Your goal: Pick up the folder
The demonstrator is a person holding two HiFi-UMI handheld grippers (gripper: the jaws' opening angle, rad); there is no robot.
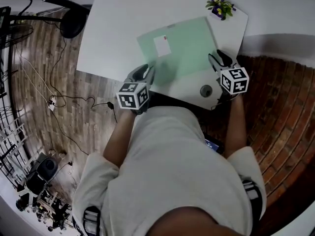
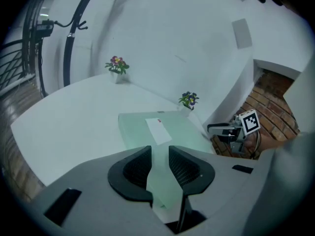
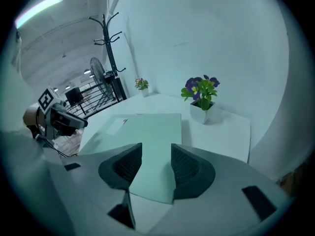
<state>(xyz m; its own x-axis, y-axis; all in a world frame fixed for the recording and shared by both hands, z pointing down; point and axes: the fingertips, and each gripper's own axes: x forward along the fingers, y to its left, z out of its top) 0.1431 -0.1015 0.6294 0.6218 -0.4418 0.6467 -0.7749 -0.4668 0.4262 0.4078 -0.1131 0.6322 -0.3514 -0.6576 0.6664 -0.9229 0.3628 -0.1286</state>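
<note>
A pale green translucent folder [image 1: 183, 49] with a white label lies flat on the white table [image 1: 113, 33]. My left gripper [image 1: 147, 72] hovers at the folder's near left corner, its jaws a narrow gap apart. My right gripper [image 1: 217, 59] is at the folder's near right edge, jaws wider apart. In the left gripper view the folder [image 2: 134, 127] runs on beyond the gripper [image 2: 160, 150], and nothing is pinched. The right gripper view shows the folder [image 3: 150, 129] under and ahead of the gripper [image 3: 156, 149], with its pads not pressing on it.
A small potted flower [image 1: 220, 6] stands at the table's far right corner, and a second pot [image 2: 117, 64] further off. A round grommet [image 1: 206, 90] sits near the table's front edge. Cables [image 1: 59, 102] trail on the wood floor at the left. A coat stand [image 3: 110, 43] stands behind.
</note>
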